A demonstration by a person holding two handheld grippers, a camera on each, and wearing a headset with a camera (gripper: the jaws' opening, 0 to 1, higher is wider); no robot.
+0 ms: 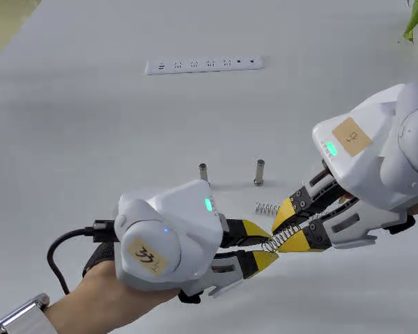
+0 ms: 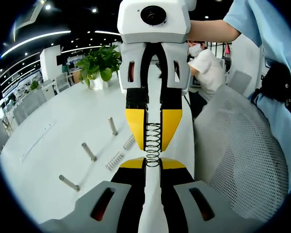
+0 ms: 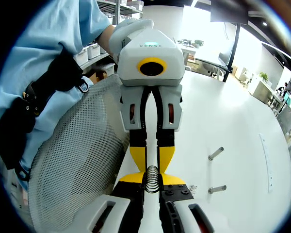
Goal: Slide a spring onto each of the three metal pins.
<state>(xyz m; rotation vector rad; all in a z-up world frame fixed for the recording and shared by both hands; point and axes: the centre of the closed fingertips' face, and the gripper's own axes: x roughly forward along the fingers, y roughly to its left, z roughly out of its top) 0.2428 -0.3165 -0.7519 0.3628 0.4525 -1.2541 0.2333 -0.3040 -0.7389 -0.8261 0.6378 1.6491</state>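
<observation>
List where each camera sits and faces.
Head view: on the headset, looking down at the bench; left tool, right tool, a wrist.
Left gripper view: on the left tool, facing the right tool and three pins; a sleeve.
Right gripper view: on the right tool, facing the left tool; a shirt.
Shared: all three see the spring.

White-shelled left gripper (image 1: 272, 247) and right gripper (image 1: 285, 233), yellow-tipped black fingers (image 1: 254, 228), tan labels, black cable (image 1: 63, 238), blue sleeve (image 3: 43, 43) worn.

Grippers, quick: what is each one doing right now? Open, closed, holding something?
Left gripper: closed on one end of the small coiled metal spring.
Right gripper: closed on the same spring's other end.
</observation>
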